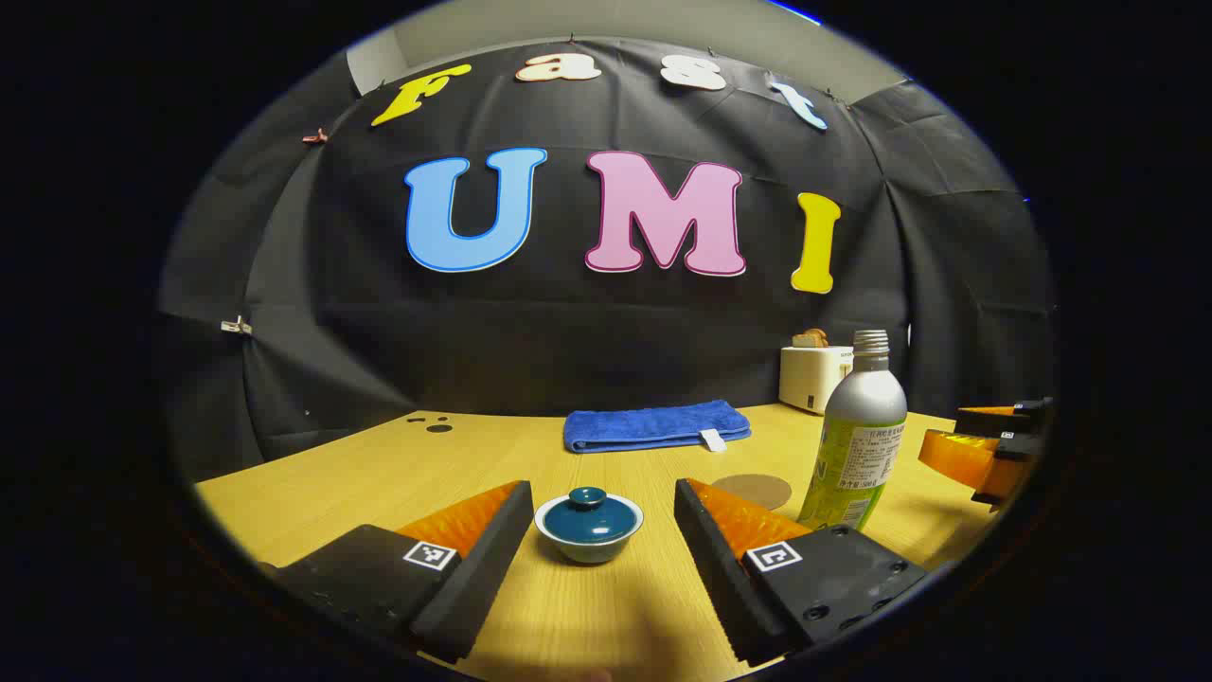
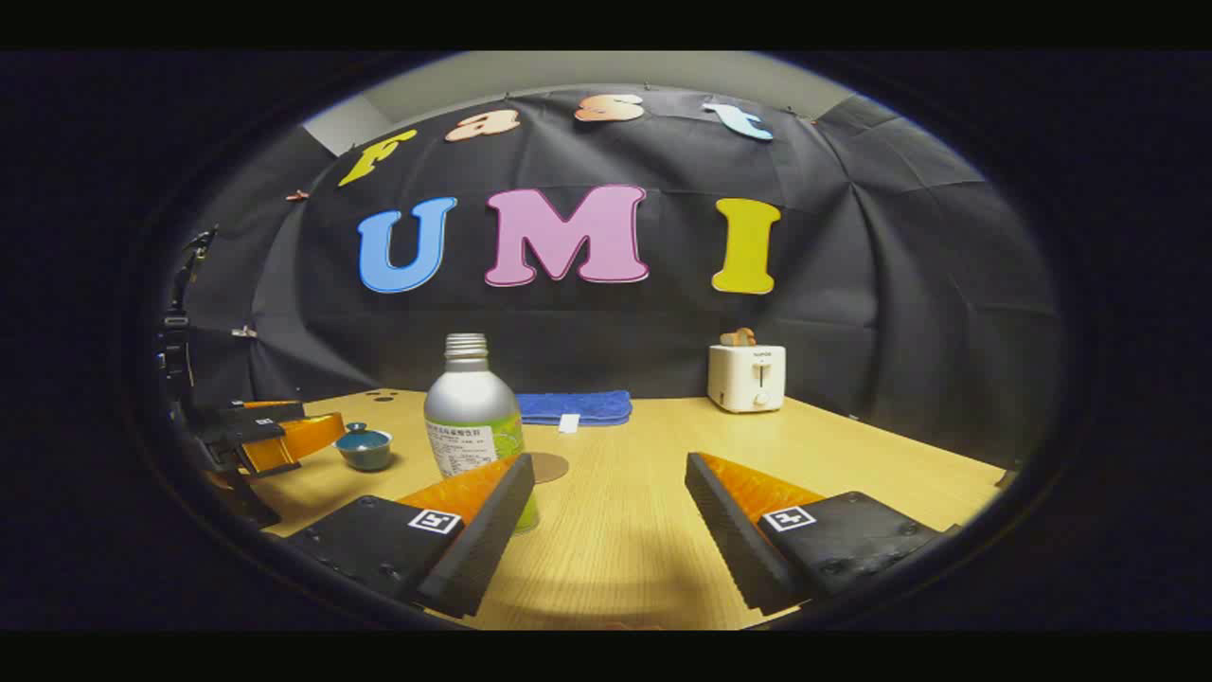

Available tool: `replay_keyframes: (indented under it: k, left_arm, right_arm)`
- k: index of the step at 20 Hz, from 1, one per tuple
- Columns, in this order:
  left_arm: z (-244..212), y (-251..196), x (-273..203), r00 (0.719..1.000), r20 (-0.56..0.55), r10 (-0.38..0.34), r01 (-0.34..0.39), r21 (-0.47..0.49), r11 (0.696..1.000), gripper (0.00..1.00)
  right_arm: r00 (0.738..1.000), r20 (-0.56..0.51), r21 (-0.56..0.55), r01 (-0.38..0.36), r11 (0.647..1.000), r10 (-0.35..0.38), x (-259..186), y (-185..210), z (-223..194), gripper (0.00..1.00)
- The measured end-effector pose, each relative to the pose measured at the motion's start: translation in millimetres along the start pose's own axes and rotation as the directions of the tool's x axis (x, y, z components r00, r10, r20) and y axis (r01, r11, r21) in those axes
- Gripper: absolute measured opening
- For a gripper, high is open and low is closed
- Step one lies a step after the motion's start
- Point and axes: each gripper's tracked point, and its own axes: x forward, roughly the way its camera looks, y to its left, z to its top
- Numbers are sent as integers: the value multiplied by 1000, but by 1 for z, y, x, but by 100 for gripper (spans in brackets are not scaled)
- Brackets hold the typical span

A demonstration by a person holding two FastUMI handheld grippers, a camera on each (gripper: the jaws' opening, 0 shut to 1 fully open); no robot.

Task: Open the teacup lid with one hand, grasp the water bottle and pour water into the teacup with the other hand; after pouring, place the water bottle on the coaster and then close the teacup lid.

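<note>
A small teacup (image 1: 589, 527) with a dark teal lid (image 1: 588, 510) on it sits on the wooden table, straight ahead between the fingers of my left gripper (image 1: 602, 496), which is open and short of it. A silver water bottle (image 1: 857, 436) with a green label and no cap stands upright to the right. A round brown coaster (image 1: 753, 491) lies just left of the bottle. In the right gripper view, my right gripper (image 2: 610, 469) is open, with the bottle (image 2: 473, 417) just beyond its left finger. The teacup (image 2: 364, 446) and the left gripper (image 2: 275, 436) show at far left.
A folded blue towel (image 1: 655, 425) lies at the back of the table (image 1: 379, 474). A white toaster (image 2: 747, 376) with bread in it stands at the back right. Black cloth walls close the booth behind. The other gripper (image 1: 985, 450) shows at the right edge.
</note>
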Motion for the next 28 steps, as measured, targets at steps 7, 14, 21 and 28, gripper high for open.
replay_keyframes:
  k: [7,14,21,28]
  left_arm:
    - [-1,4,-1,1000,0,22,-22,0,1000,95]
    - [-2,7,-1,999,0,39,-39,-1,999,95]
    - [-2,9,-1,999,-1,51,-51,-1,999,95]
    - [-2,13,2,998,-3,61,-61,-1,998,96]
  right_arm:
    - [1000,4,-2,2,1000,-2,2,-3,1,99]
    - [1000,3,-2,2,1000,-2,1,-3,1,99]
    - [1000,4,-3,10,1000,-10,0,-4,0,99]
    - [1000,5,-2,9,1000,-9,2,-4,1,99]
